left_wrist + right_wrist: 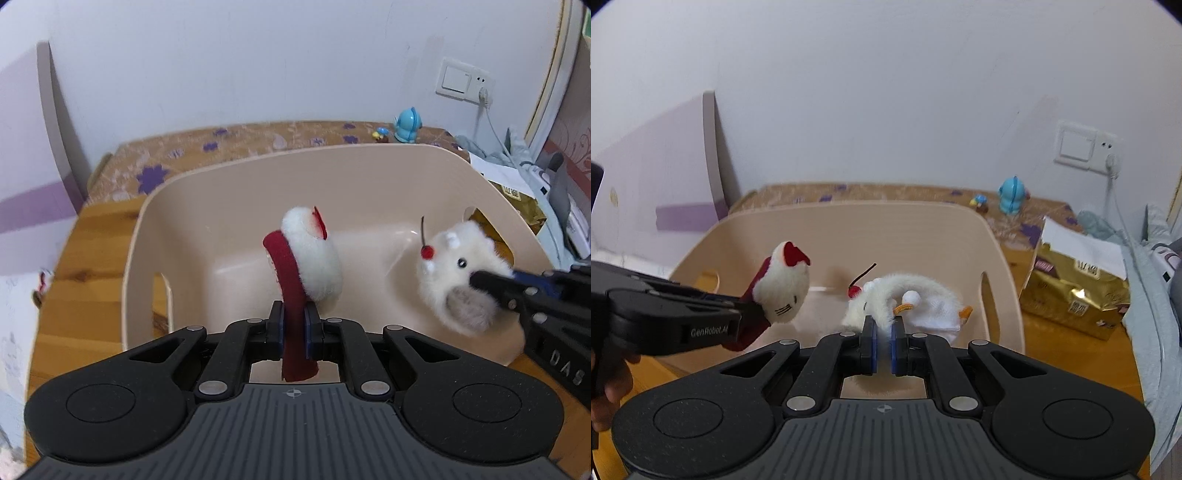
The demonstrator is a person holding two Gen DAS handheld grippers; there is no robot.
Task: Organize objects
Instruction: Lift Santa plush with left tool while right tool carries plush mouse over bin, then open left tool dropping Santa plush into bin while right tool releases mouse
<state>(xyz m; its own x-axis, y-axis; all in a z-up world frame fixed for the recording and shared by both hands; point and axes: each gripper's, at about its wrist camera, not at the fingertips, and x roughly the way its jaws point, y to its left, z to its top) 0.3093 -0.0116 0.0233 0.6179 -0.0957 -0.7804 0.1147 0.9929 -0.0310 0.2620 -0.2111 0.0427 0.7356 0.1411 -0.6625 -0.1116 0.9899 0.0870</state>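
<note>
2 plush toys held over beige bin: cat plush pinched by red strap in left gripper, cherry-topped white plush clamped by fur in right gripper. Both above bin interior, likely staged for drop-in.

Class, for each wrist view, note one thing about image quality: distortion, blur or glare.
Left wrist view: fisheye bends the beige bin rim and darkens the corners; the floral surface behind looks smeared. Right wrist view: glare spots on the gold bag; the wall switch is soft.
</note>
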